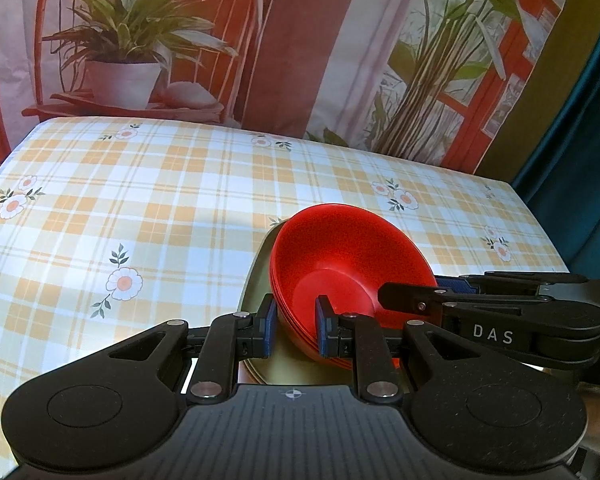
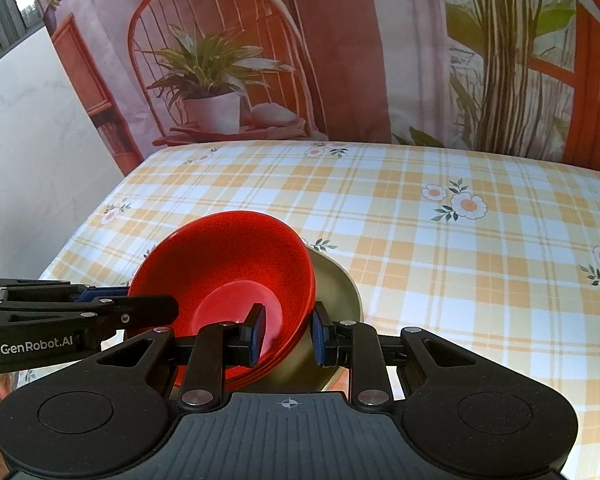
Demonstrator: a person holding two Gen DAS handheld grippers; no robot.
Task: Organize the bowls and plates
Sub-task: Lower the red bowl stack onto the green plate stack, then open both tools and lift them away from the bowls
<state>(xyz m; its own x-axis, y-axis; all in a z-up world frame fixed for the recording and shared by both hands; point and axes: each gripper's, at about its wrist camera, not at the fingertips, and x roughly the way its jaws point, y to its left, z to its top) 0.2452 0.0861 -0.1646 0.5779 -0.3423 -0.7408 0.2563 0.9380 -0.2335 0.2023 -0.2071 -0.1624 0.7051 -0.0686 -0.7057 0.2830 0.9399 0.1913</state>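
Observation:
A nested stack of red bowls (image 1: pixel 340 248) (image 2: pixel 236 256) sits tilted on an olive green plate (image 1: pixel 256 280) (image 2: pixel 336 284) over the checked tablecloth. My left gripper (image 1: pixel 296 330) is shut on the stack's near rim, one blue pad inside and one outside. Opposite it, my right gripper (image 2: pixel 288 334) is shut on the other side of the rim the same way. Each gripper shows in the other's view: the right gripper (image 1: pixel 404 294) reaches in from the right, the left gripper (image 2: pixel 140 300) from the left. I cannot tell whether the plate rests on the table.
The table (image 1: pixel 140 200) (image 2: pixel 460 240) wears a yellow and white plaid cloth with daisies. Behind it hangs a printed backdrop (image 1: pixel 140 40) of a chair and potted plants. A white wall (image 2: pixel 28 140) lies left, a blue curtain (image 1: pixel 580 140) right.

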